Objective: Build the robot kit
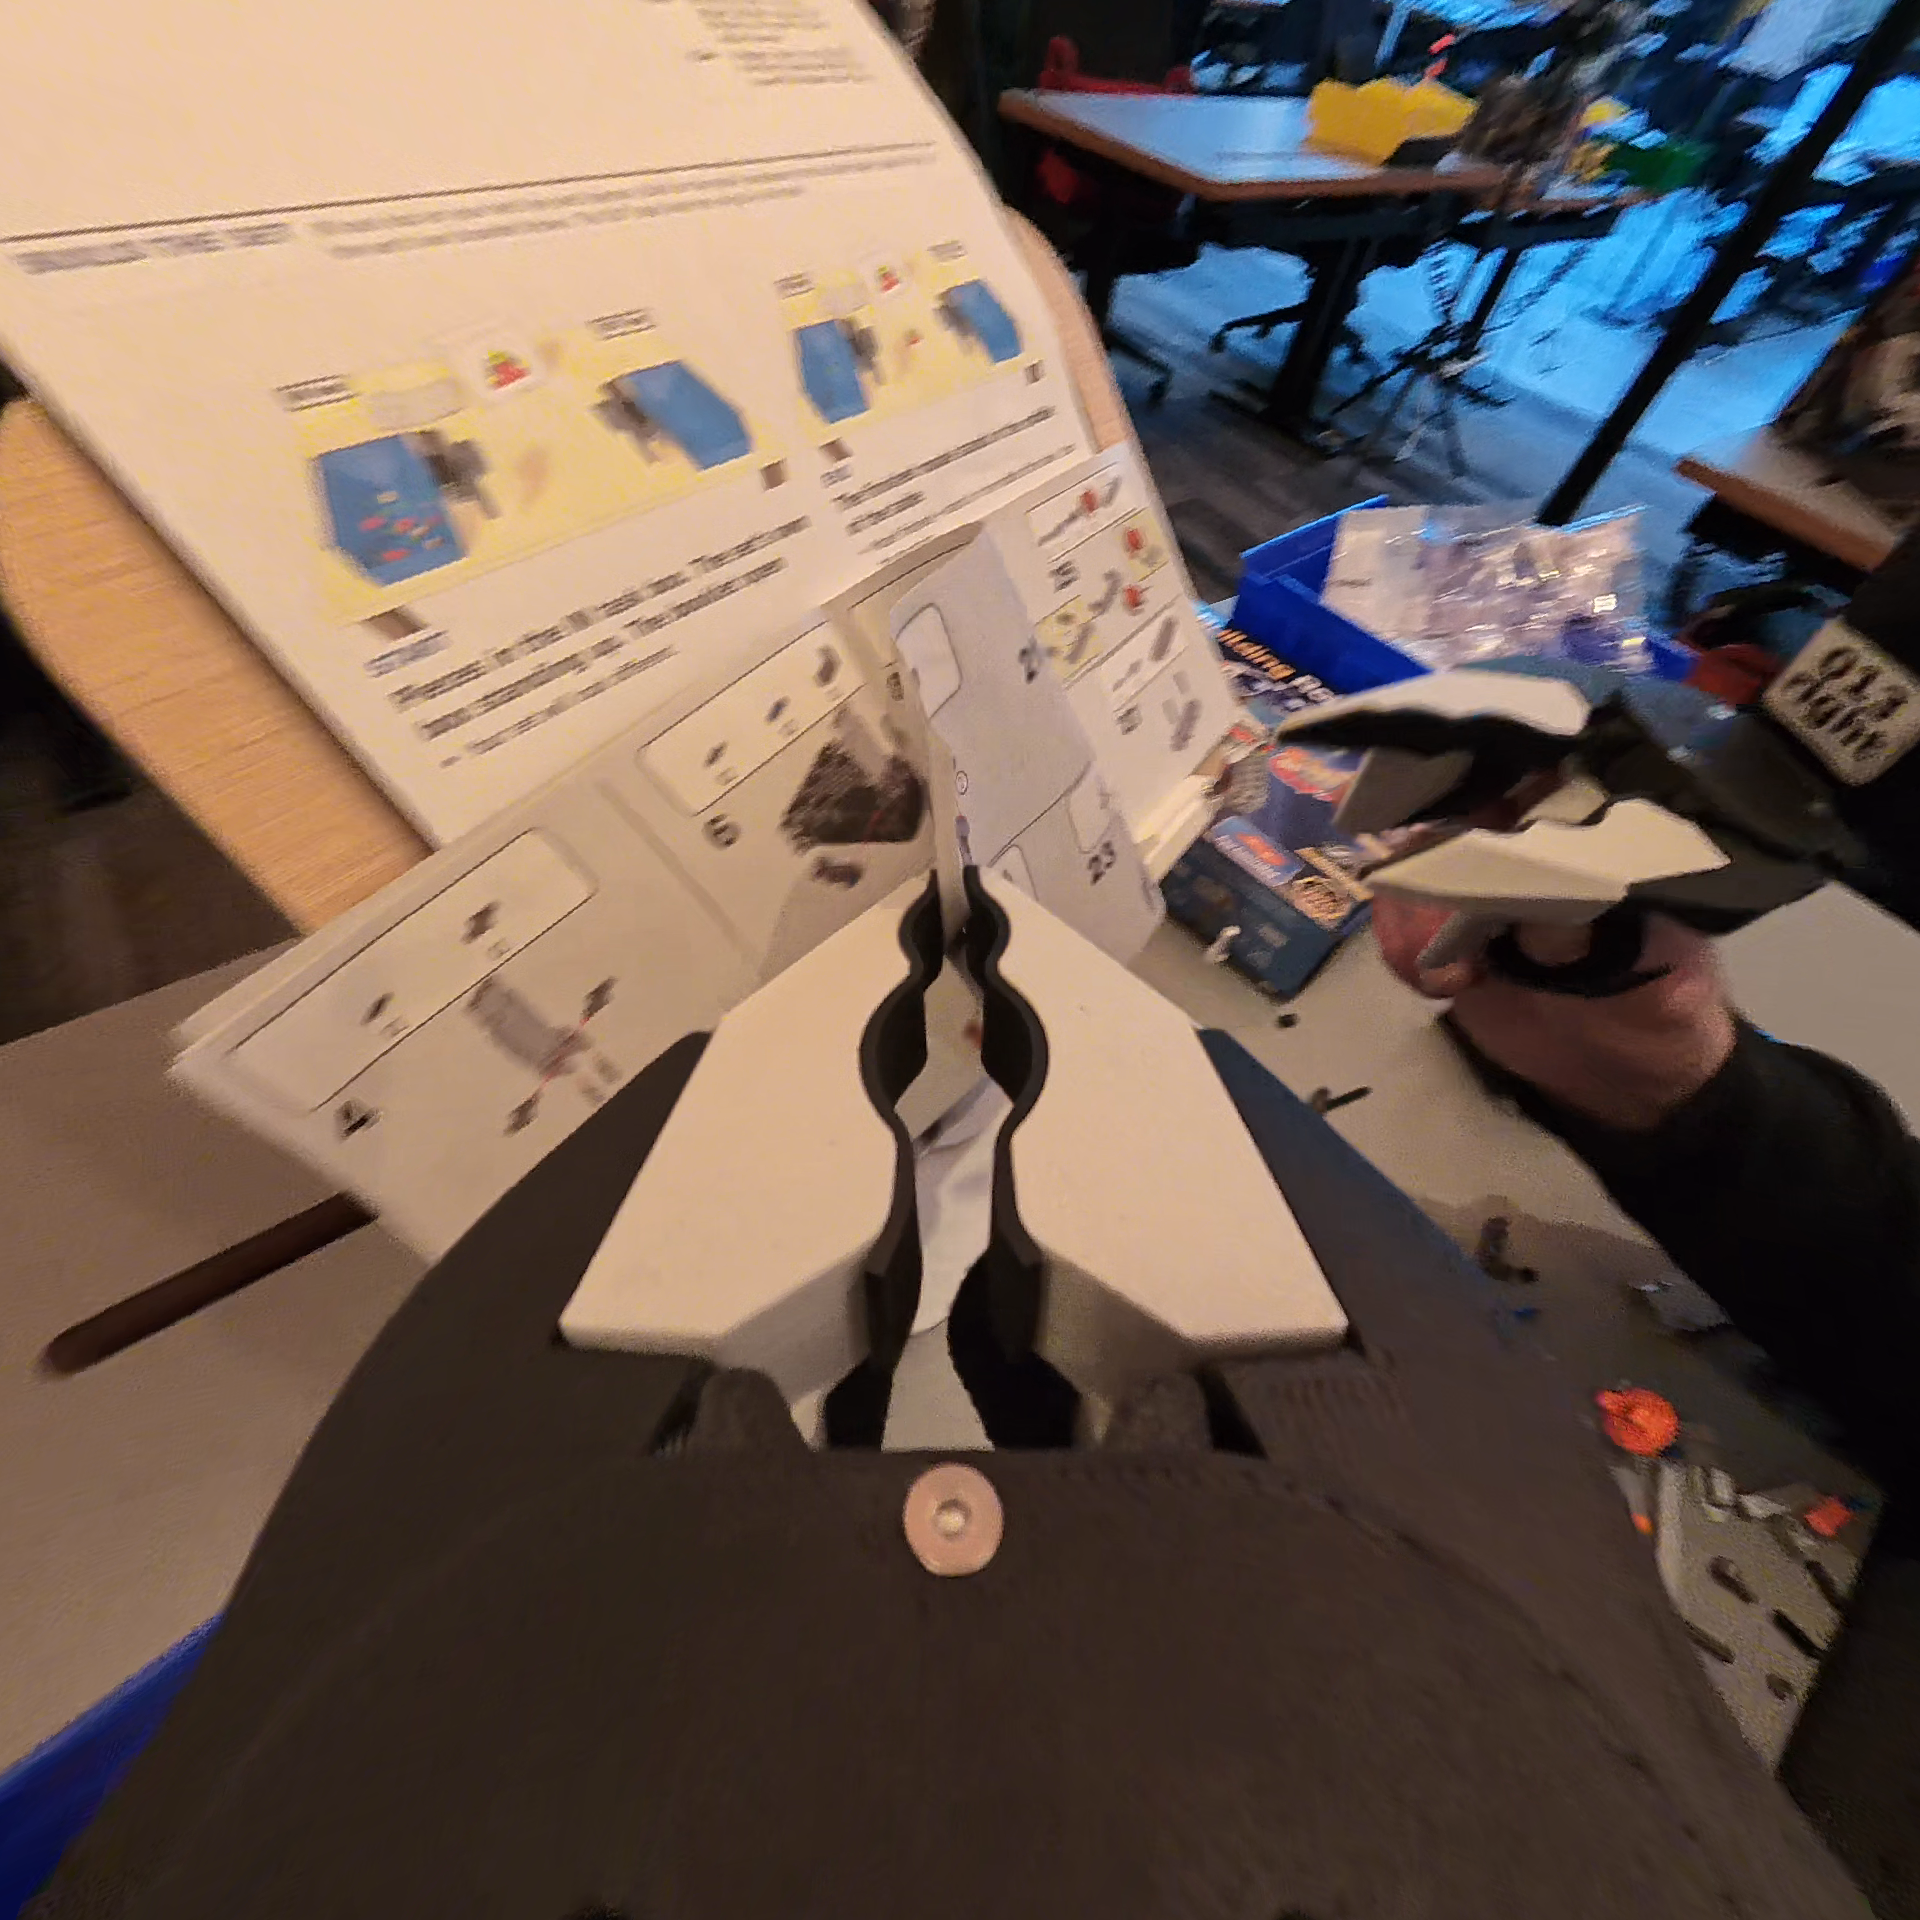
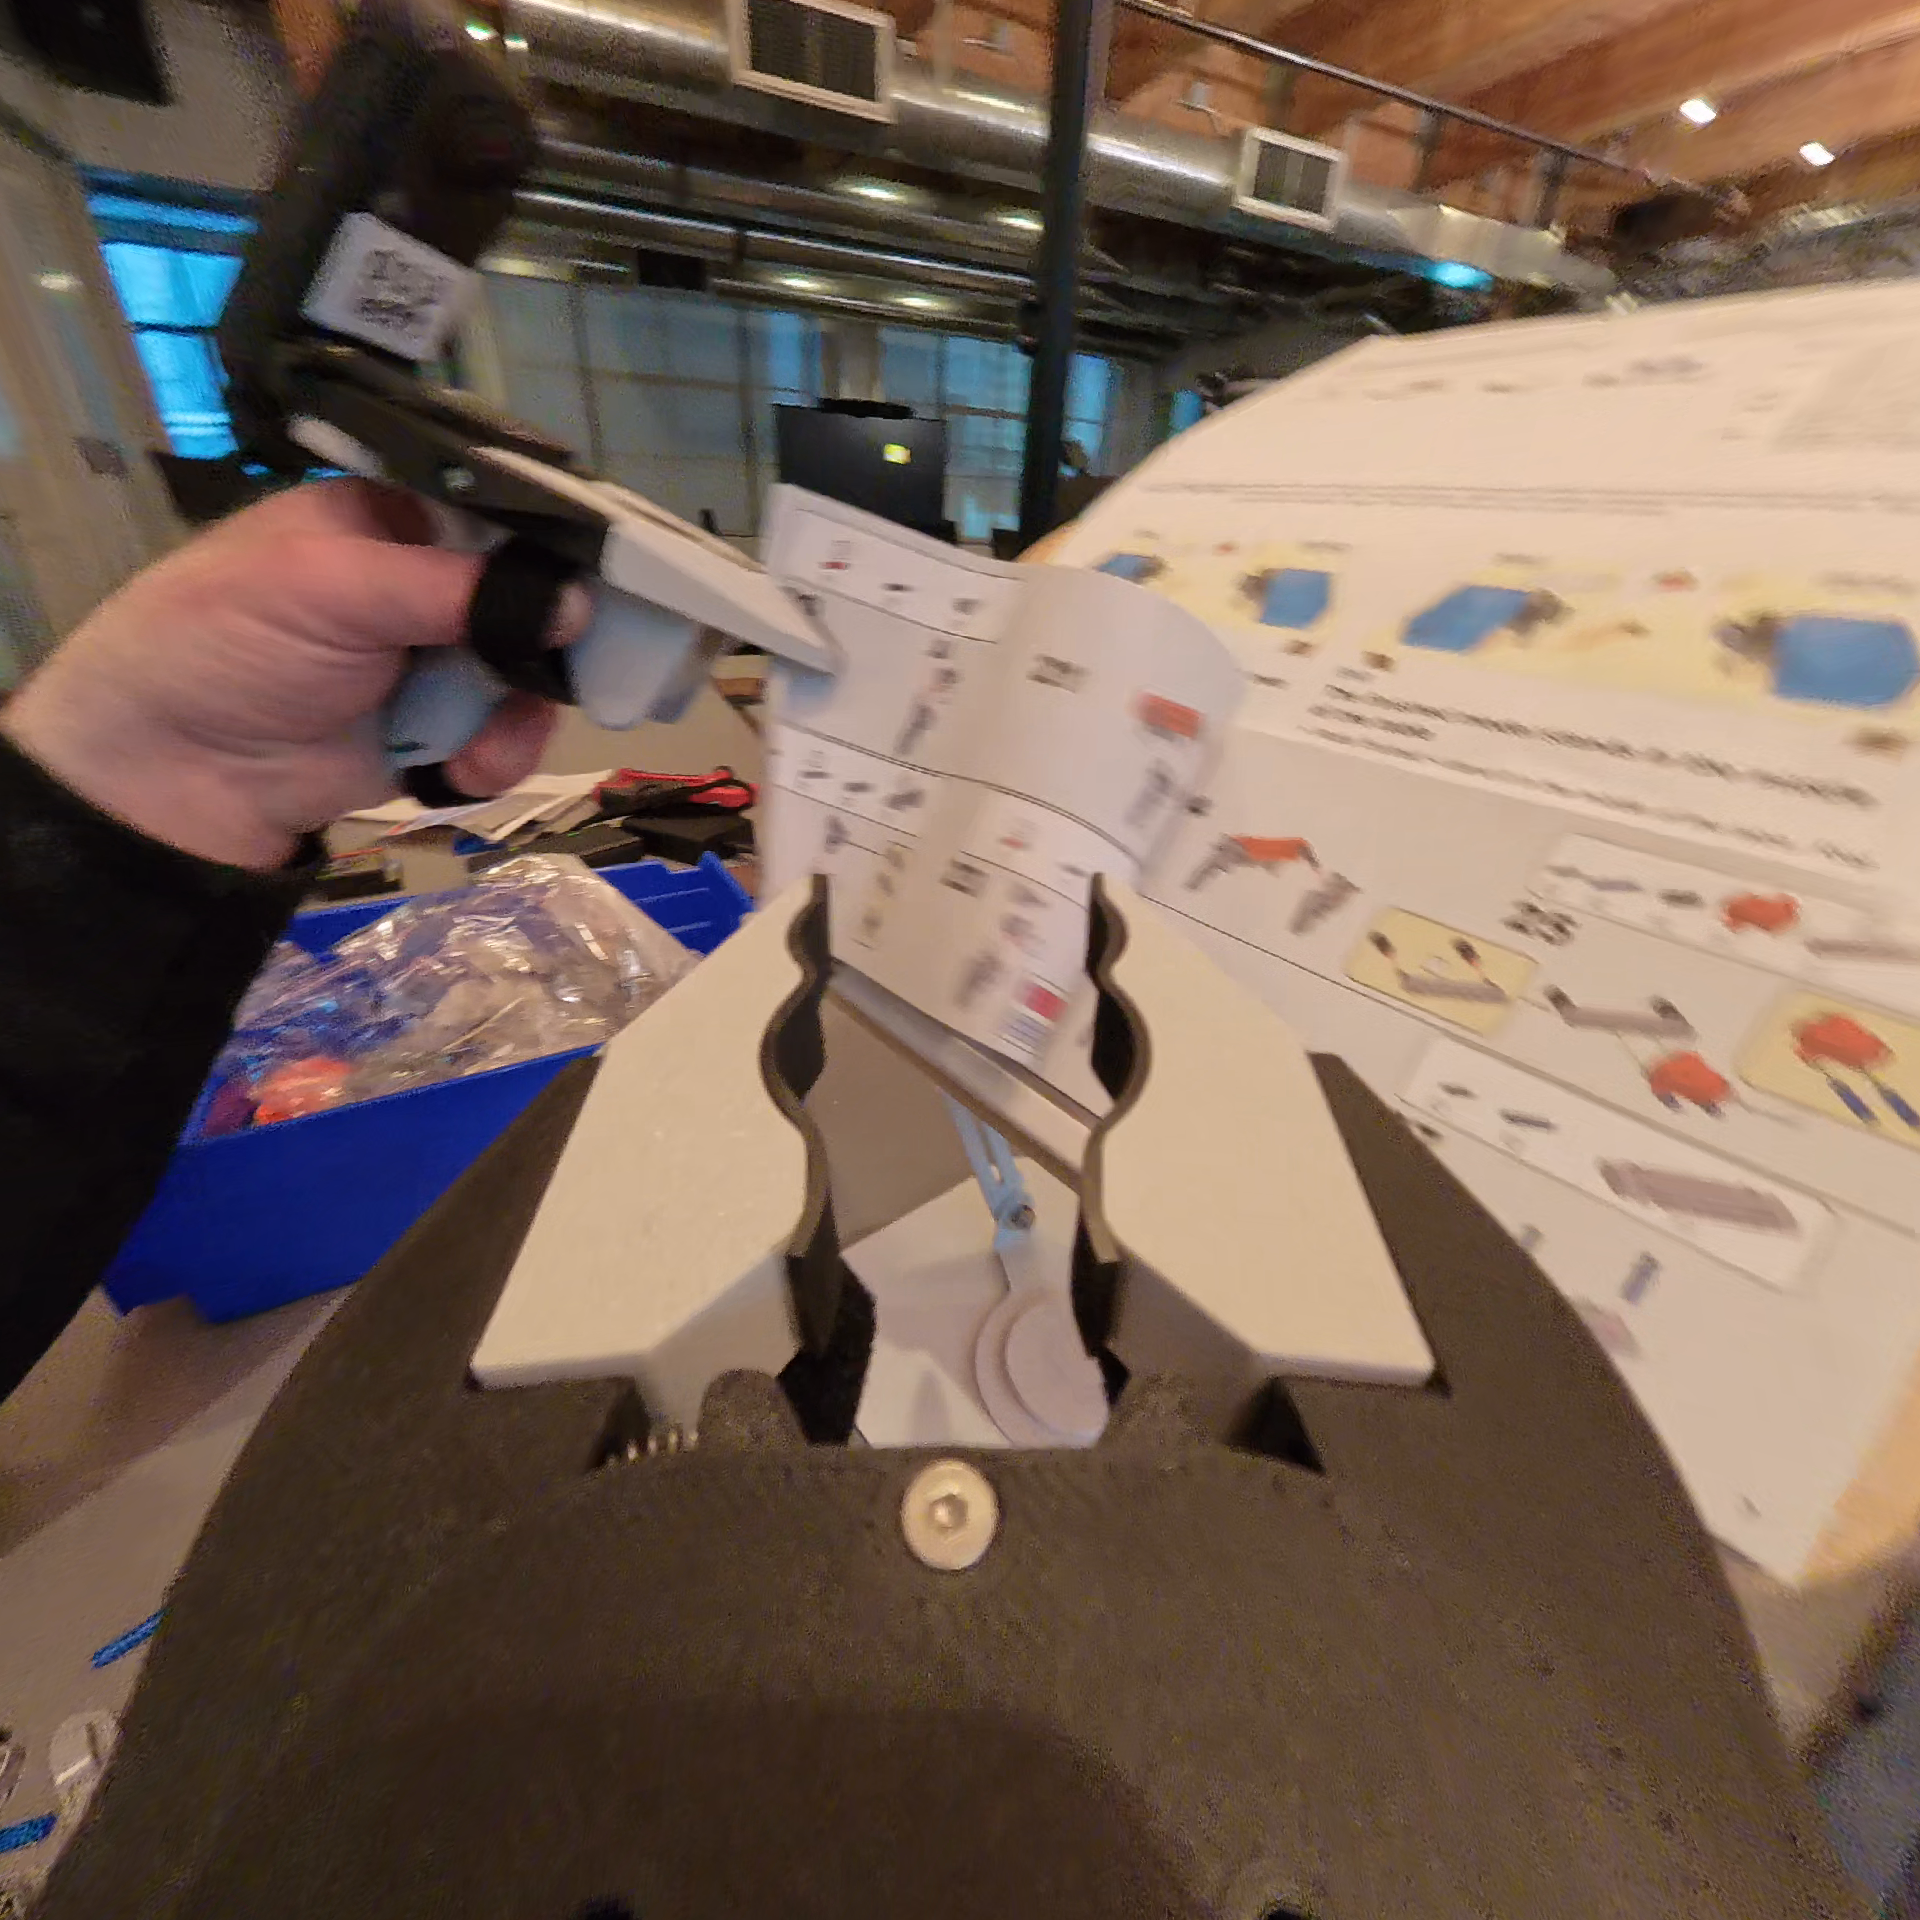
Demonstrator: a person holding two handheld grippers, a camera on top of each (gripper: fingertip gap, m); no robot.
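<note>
My left gripper point(image 1: 956, 883) is shut on a single page point(image 1: 997, 707) of an open white instruction booklet point(image 1: 499, 997) and holds the page lifted and curled. The page runs down between the fingers. In the right wrist view the same gripper point(image 2: 826, 665), held by a hand point(image 2: 260, 665), pinches the page's upper left edge point(image 2: 997, 748). My right gripper point(image 2: 956, 904) is open and empty, its jaws wide apart just in front of the lifted page's lower edge. It also shows in the left wrist view point(image 1: 1335, 805), to the right of the booklet.
A large white picture board point(image 1: 468, 343) leans behind the booklet, also in the right wrist view point(image 2: 1558, 831). A blue bin point(image 2: 416, 1174) with clear plastic bags stands beyond. A blue printed box point(image 1: 1268, 894) and small loose bricks point(image 1: 1642, 1423) lie on the grey table at the right. Across from one pair of fingers to the other is roughly 12 cm.
</note>
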